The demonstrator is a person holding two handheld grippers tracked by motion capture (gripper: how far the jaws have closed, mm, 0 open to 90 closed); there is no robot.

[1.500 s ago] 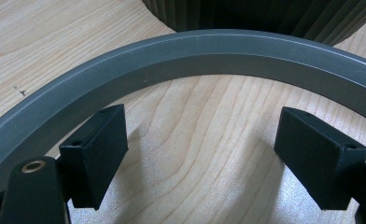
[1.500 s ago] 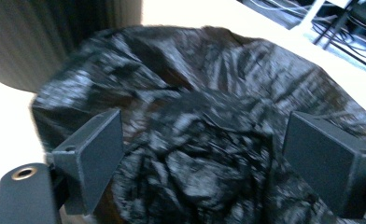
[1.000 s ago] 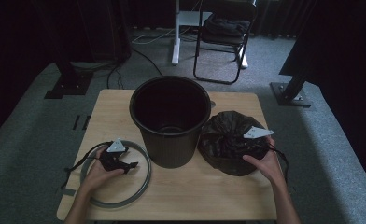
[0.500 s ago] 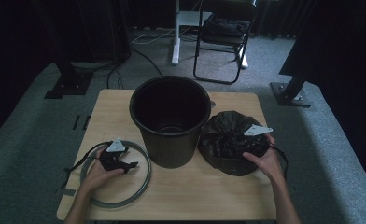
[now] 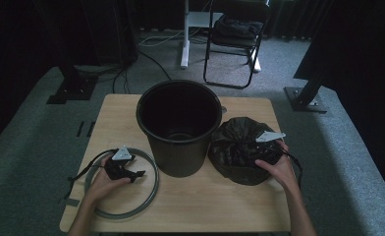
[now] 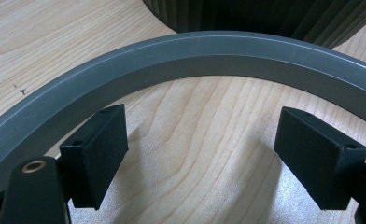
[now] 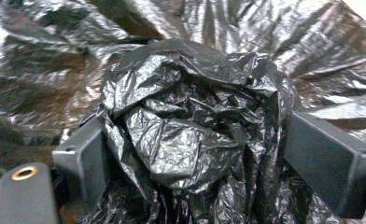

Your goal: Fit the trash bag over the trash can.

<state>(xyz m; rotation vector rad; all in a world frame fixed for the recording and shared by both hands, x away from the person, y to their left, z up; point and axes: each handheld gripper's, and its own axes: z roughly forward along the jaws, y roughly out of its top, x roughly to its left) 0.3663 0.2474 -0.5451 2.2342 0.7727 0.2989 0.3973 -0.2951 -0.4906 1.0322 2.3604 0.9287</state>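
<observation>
Sitting dead centre on the wooden counter is the big black bucket, upright and open at the top, so I'll place everything off that.

Right of the bucket, pretty much touching its wall, is a crumpled black plastic bag bunched into a rounded lump on the counter. The right gripper is on the far-from-bucket side of that lump, with the person's right hand wrapped around it from behind. In the right gripper view the jaws sit either side of a wadded knot of the bag, with shiny plastic squeezed between them and spilling over the left jaw. On the right jaw's side there's a bit of slack, so I'd say they're closing around the wad and gripping it loosely at least; a really tight pinch I can't confirm.

Left of the bucket and a bit toward the person, a grey ring lies flat on the counter, its edge just beside the bucket's base. The left gripper rests inside that ring, held by the left hand, with its cable trailing off away from the bucket. In the left gripper view the jaws are spread wide with bare wood between them, holding nothing; the ring curves across just ahead of them, and the ribbed bucket wall is right behind it.
</observation>
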